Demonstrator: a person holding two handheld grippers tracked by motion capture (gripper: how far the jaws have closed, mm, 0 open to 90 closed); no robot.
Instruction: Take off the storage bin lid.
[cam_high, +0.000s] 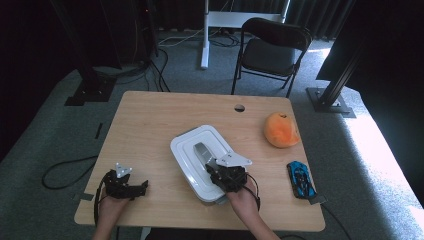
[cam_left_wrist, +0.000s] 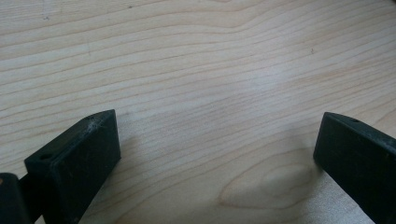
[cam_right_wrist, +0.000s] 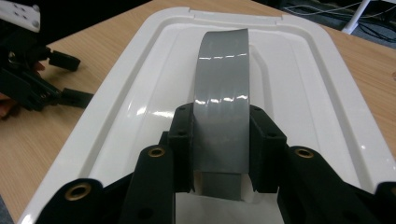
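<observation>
The desk is pale wood with fine wavy grain. At the centre of the high view lies a glossy white lid with a grey handle that shows bright highlights. Right of centre sits an orange, peach-toned fruit, and at lower right a bright blue toy car with black details. The fingers are matt black. At upper centre stands a black folding chair on grey carpet.
</observation>
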